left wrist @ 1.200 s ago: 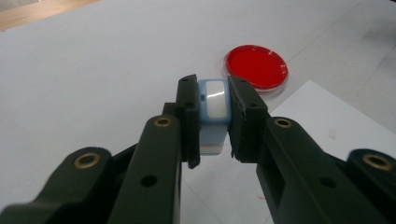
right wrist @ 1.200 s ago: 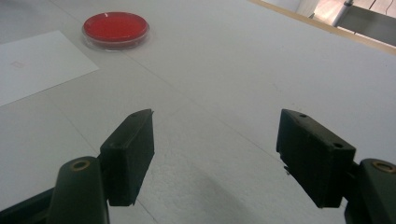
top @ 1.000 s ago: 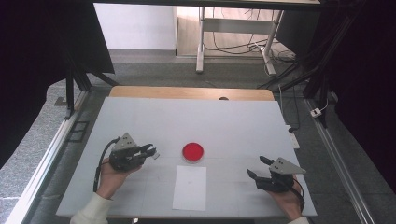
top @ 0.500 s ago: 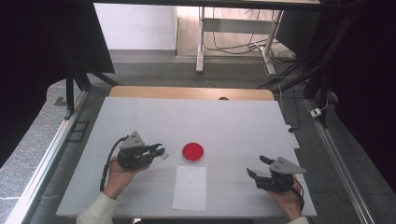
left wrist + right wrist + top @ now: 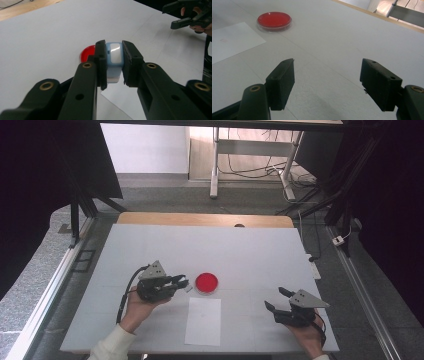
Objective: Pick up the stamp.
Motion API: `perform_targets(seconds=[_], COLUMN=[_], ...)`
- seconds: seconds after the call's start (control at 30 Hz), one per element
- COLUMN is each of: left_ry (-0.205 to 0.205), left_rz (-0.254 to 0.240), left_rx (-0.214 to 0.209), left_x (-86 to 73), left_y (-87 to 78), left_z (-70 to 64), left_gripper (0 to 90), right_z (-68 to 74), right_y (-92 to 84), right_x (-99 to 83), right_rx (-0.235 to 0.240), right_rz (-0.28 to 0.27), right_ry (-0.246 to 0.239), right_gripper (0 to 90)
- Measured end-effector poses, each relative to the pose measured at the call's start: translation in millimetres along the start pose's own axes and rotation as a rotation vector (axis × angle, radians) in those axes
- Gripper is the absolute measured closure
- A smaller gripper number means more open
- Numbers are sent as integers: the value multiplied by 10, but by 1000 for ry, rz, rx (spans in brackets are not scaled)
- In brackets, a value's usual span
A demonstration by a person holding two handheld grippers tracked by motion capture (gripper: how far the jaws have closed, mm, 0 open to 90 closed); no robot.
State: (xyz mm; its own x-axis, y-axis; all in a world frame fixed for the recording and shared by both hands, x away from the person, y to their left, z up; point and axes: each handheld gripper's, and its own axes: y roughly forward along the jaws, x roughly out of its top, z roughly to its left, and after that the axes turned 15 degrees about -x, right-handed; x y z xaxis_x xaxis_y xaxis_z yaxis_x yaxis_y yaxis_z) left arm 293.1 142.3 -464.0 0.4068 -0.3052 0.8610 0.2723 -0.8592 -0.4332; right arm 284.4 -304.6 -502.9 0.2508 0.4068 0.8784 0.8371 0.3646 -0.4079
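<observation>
A small light-blue and white block (image 5: 113, 61) is pinched between the jaws of my left gripper (image 5: 113, 44), which is shut on it. In the high view the left gripper (image 5: 183, 283) is held just left of a red round dish (image 5: 206, 282), its tips close to the rim. That dish (image 5: 87, 53) shows partly hidden behind the left jaw. My right gripper (image 5: 273, 297) rests at the table's front right, open with nothing between its jaws (image 5: 327, 75). Its view has the red dish (image 5: 274, 20) far off at the upper left.
A white sheet of paper (image 5: 203, 321) lies in front of the dish, near the table's front edge (image 5: 232, 42). The white tabletop (image 5: 240, 250) stretches bare behind the dish. A wooden strip (image 5: 200, 219) runs along the far edge.
My left gripper has moved rightward across the table with the block in its jaws, up to the red dish. The right gripper has stayed still.
</observation>
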Motion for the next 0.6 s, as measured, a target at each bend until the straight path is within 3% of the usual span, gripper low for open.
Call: perform_targets(seconds=[0.6], left_ry=[21], left_rz=[21], left_rx=[-42], left_x=[96], left_y=[276], left_z=[-173], left_gripper=[753], right_z=[41], right_y=[12], right_x=[12], right_rx=[7], right_rz=[-6], right_ry=[-19], right_gripper=[277])
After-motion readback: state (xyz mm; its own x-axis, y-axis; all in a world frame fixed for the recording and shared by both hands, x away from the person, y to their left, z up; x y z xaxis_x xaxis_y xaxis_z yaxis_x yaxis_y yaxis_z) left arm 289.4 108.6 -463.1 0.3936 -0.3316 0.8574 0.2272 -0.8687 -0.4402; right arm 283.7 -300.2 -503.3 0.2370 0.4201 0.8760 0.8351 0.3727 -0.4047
